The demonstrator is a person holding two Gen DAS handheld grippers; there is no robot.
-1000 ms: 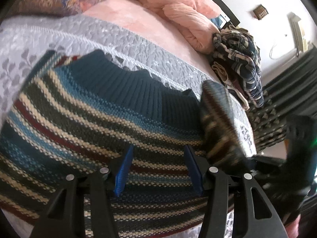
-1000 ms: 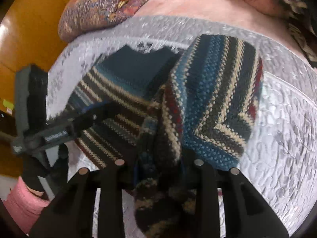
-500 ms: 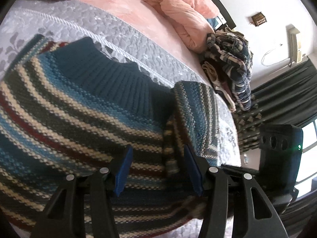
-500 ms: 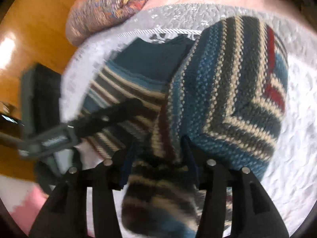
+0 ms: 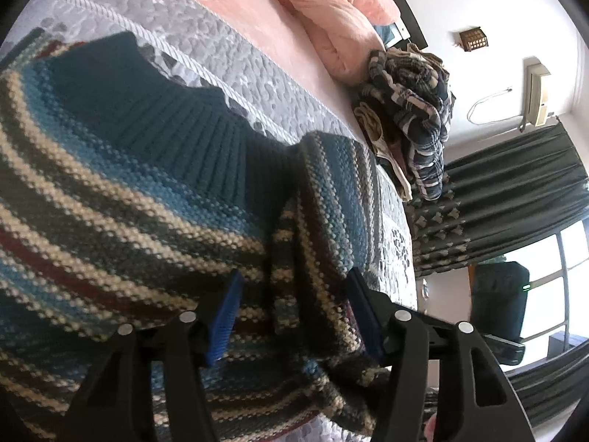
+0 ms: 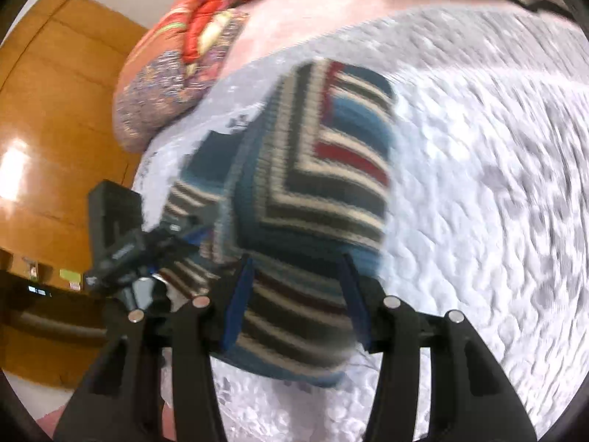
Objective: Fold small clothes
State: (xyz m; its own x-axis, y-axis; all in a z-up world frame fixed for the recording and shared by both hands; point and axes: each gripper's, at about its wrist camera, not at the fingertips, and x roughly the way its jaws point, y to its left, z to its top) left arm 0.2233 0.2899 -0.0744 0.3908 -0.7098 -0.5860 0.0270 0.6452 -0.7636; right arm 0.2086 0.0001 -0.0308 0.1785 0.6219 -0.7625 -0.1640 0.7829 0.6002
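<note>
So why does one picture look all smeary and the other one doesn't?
Right wrist view: motion blur smears the striped sweater and grey quilt, and glare shines off the wooden door. Left wrist view: the sweater is sharper, with the window blown out white; the fisheye lens bends both.

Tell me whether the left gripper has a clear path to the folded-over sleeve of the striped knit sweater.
Probably yes. The left gripper is open, with the folded sleeve of the striped knit sweater lying directly between and ahead of its fingers; nothing blocks it.

grey quilt (image 5: 257,73) | pink pillows (image 5: 331,11) | clothes heap (image 5: 412,110) | dark curtain (image 5: 515,191) | wooden wardrobe (image 6: 55,110)
</note>
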